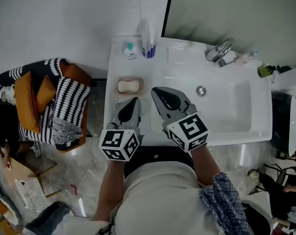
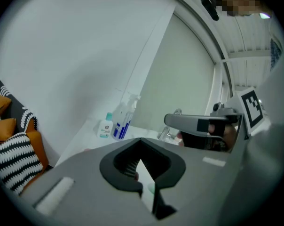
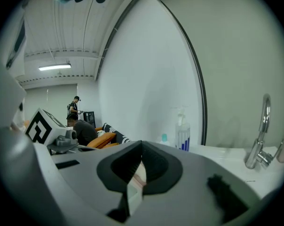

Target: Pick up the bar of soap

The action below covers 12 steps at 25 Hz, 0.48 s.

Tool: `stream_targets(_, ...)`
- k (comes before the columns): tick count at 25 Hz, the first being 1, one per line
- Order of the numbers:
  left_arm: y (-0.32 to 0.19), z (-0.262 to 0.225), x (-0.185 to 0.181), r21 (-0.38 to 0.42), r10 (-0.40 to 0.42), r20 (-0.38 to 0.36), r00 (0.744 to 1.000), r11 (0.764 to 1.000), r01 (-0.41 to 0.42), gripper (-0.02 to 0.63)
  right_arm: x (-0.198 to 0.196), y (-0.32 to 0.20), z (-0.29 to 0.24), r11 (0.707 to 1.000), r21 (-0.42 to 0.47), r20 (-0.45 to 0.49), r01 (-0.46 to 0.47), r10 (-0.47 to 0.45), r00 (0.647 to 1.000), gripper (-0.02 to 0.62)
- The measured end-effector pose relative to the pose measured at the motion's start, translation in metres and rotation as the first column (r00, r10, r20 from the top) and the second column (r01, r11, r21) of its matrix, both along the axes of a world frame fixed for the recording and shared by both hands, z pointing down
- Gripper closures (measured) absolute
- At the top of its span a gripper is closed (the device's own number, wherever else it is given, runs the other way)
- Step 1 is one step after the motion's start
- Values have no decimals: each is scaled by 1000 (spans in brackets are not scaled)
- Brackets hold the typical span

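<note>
The pale bar of soap (image 1: 129,86) lies in a tan dish (image 1: 140,86) on the left ledge of the white sink (image 1: 258,131), seen in the head view. My left gripper (image 1: 135,100) hovers just on the near side of the dish, jaws together and empty. My right gripper (image 1: 156,90) is to the right of the dish over the basin's left edge, shut with nothing in it. In the left gripper view its own jaws (image 2: 141,141) meet at the tips, and the right gripper (image 2: 168,120) reaches in from the right. The right gripper view shows its jaws (image 3: 141,144) closed. The soap is hidden in both gripper views.
A spray bottle (image 1: 148,43) and a small teal-capped bottle (image 1: 130,50) stand at the back of the ledge. The chrome tap (image 1: 219,50) and drain (image 1: 201,90) are to the right. An orange chair with striped cushions (image 1: 55,102) sits left of the sink.
</note>
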<state>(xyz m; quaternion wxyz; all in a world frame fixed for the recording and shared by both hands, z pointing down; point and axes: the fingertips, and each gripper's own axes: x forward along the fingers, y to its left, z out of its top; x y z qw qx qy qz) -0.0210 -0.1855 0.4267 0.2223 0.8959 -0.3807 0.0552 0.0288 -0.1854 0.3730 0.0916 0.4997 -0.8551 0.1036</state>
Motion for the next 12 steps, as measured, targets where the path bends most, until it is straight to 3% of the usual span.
stream_targets(6, -2, -2, 0, 34, -16, 9, 1000, 999, 16, 598, 5, -11, 3, 1000, 10, -14, -9, 9, 1000, 580)
stream_targets(12, -5, 4, -8, 20, -50, 19, 999, 999, 50, 598, -10, -24, 18, 995, -16, -60, 101, -102, 993, 578)
